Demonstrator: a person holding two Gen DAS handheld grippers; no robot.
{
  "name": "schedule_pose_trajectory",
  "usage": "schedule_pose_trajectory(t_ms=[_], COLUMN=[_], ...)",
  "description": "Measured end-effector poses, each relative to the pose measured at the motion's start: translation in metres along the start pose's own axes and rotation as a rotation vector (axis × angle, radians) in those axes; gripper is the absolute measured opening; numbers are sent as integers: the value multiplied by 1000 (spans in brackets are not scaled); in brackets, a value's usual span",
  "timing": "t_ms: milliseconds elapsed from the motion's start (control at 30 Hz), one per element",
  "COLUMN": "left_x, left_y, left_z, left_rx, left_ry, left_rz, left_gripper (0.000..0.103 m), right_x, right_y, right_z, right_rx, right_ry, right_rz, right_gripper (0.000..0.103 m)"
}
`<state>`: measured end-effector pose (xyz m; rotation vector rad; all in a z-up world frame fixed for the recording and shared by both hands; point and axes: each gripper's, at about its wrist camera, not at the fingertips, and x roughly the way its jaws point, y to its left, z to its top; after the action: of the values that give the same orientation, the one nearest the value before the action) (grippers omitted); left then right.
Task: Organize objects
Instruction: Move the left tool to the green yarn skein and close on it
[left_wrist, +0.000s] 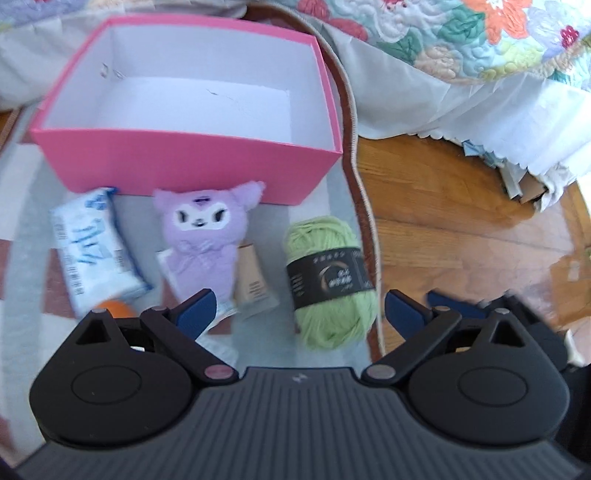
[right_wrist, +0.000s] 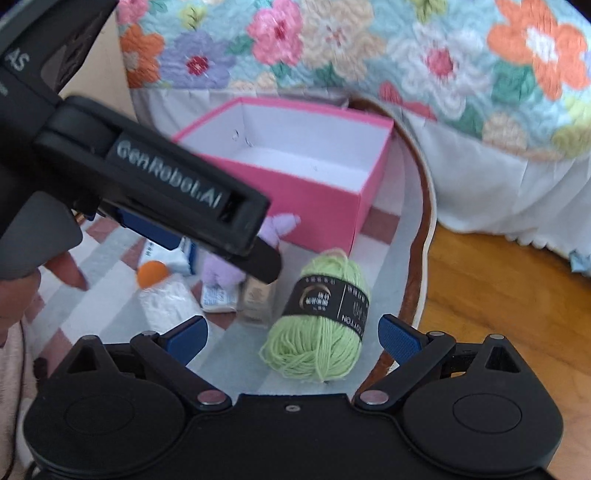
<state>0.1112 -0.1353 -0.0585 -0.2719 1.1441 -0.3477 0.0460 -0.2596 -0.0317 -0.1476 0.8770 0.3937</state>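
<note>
An empty pink box (left_wrist: 184, 162) with a white inside stands on the rug. In front of it lie a white-and-blue tissue packet (left_wrist: 96, 251), an orange ball (left_wrist: 116, 308), a purple plush (left_wrist: 203, 236), a small beige carton (left_wrist: 255, 284) and a green yarn ball (left_wrist: 332, 280) with a black band. My left gripper (left_wrist: 300, 299) hangs open above the plush and yarn, holding nothing. My right gripper (right_wrist: 291, 321) is open too, with the yarn ball (right_wrist: 317, 343) lying between its fingers, untouched by the pads. The left gripper's black finger (right_wrist: 184, 192) crosses the right wrist view and hides part of the plush (right_wrist: 221, 273).
A bed with a floral quilt (right_wrist: 332, 48) and white skirt (left_wrist: 480, 110) rises behind the box. Bare wooden floor (left_wrist: 461, 221) lies right of the rug's brown edge (left_wrist: 364, 206). A person's hand (right_wrist: 62, 269) shows at the left of the right wrist view.
</note>
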Motion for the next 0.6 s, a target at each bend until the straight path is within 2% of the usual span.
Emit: schedule_pose_trajectory(t_ms=[100,167,233,333,367,400,433,467,500,600], left_x=[27,42,55,70,72,76,78,79,78,75], left_y=[0,-2,-4,-4,-3,0,3,7,12,19], left_z=[6,7,7,4,3,1,-2,-4,-8,-17], left_rx=[-14,-22,-35,-40,-46,-56,-62,-75,-91,-100], left_ry=[40,57,53,58,58,60,62,56,34,-13], left_rz=[-48,-76,-91,-98,-100,-99,-99,-119,-136,-158], left_gripper=[91,86,86,84,78,72,59,53,53,51], right_x=[22,32,37,47,52,55,60,64,64,59], right_y=[-4,-6,-7,-12,-13,-16,-17,-19,-18,-4], right_z=[-8,-14,-18,-22,-24,-26,-27,-29,-31,-30], right_rx=[13,19,11,55,76,94,114,137,154,125], right_ry=[22,12,-10,-1,6,16,27,38,35,18], right_rz=[11,-13,-50,-42,-48,-55,-65,-52,-32,-75], right_gripper=[99,98,98,98,97,91,81,77,71,62])
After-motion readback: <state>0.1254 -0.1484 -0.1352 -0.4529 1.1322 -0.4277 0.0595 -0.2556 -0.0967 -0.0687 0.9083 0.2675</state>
